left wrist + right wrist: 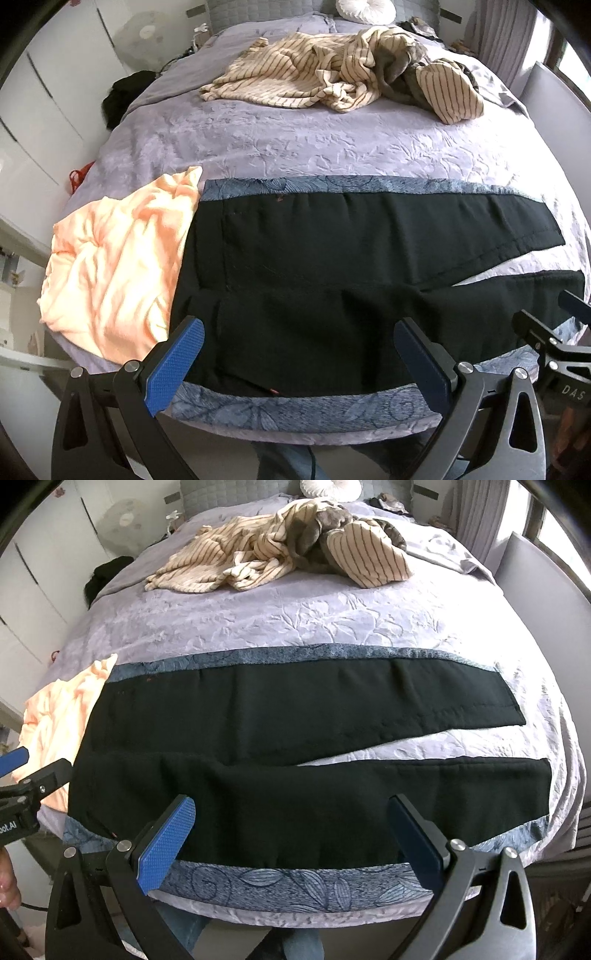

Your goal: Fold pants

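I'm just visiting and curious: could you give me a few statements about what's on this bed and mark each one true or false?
1. The black pants lie spread flat with both legs apart. True.
2. The left gripper is clamped on the pants. False: it is open and holds nothing.
3. A peach garment lies beside the waist end of the pants. True.
4. The striped clothes are neatly folded. False: they lie in a crumpled heap near the head of the bed.
5. The right gripper is open. True.
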`<state>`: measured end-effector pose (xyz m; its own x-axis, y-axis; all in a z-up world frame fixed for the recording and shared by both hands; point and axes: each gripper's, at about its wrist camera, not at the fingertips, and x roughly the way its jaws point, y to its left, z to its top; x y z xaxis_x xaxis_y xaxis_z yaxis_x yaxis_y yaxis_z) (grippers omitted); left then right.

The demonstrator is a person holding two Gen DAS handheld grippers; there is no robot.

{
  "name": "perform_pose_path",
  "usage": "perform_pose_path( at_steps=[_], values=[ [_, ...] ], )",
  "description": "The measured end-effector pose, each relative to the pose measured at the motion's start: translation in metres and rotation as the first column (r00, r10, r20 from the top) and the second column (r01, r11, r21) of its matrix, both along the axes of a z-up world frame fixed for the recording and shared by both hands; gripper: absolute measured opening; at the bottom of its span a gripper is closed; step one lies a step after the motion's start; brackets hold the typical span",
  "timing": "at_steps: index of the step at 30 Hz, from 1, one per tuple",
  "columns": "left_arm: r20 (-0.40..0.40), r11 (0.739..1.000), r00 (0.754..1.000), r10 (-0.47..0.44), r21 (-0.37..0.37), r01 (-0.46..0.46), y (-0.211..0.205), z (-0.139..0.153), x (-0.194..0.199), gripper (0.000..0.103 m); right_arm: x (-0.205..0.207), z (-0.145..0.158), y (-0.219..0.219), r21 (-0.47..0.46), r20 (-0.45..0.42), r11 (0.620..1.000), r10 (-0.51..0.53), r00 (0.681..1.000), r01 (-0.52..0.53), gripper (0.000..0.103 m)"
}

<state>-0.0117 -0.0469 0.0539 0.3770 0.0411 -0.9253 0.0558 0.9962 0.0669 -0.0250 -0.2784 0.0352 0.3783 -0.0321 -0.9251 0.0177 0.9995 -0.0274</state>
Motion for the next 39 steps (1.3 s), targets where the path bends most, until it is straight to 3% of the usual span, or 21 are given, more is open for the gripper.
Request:
perform_pose_path(
  at_steps=[13,24,39],
  values=[
    [-0.052,0.994,0.992,0.111,0.023,-0.110,-0.023,-0.010,-0.044,0.103,-0.015,-0.015,-0.041,0.039,-0.074,0.996,0.086,0.994,-0.084,0.103],
    [-0.051,0.993,0.992,0.118,0.008,-0.118,0.001,-0.013,-0.042,0.103,-0.008,-0.020,-0.014,0.041,-0.101,0.990,0.136,0.986,-0.132,0.103],
    [-0.131,0.999,0.991,0.036,-0.024,-0.040,0.025,-0.055,-0.023,0.103,-0.008,-0.038,-0.001,0.047,-0.127,0.999,-0.008,0.992,0.014,0.103]
  ],
)
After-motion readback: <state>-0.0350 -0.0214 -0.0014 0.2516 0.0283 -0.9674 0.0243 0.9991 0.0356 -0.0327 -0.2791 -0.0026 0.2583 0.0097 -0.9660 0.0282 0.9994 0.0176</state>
